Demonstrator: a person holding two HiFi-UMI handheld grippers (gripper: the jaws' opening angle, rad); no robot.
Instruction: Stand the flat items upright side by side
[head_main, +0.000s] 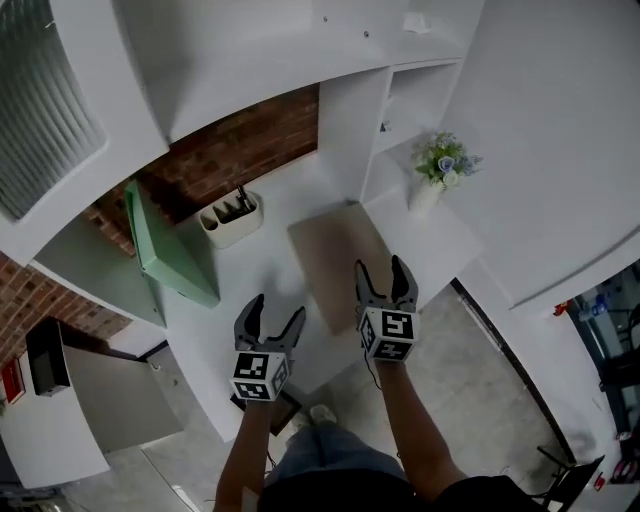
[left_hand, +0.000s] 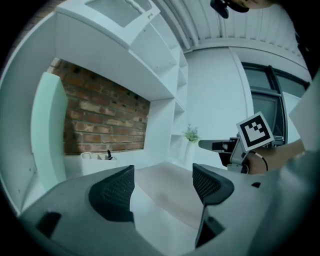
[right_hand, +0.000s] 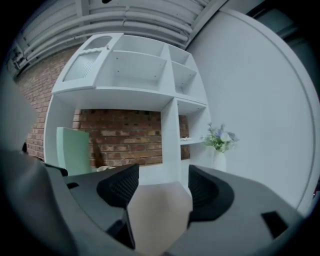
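While the left claw (head_main: 279, 306) gapes, the right claw (head_main: 381, 263) gapes over a beige board (head_main: 328, 248).

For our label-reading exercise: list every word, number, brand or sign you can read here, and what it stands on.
No readable text anywhere.
Left marker cube, right marker cube: black-and-white square patterns only, no letters.
Red thing at the far left: print, if any, too small to read.

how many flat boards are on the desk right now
2. A green board stands upright at the left end of the desk; a tan board lies flat in the middle. No others show.
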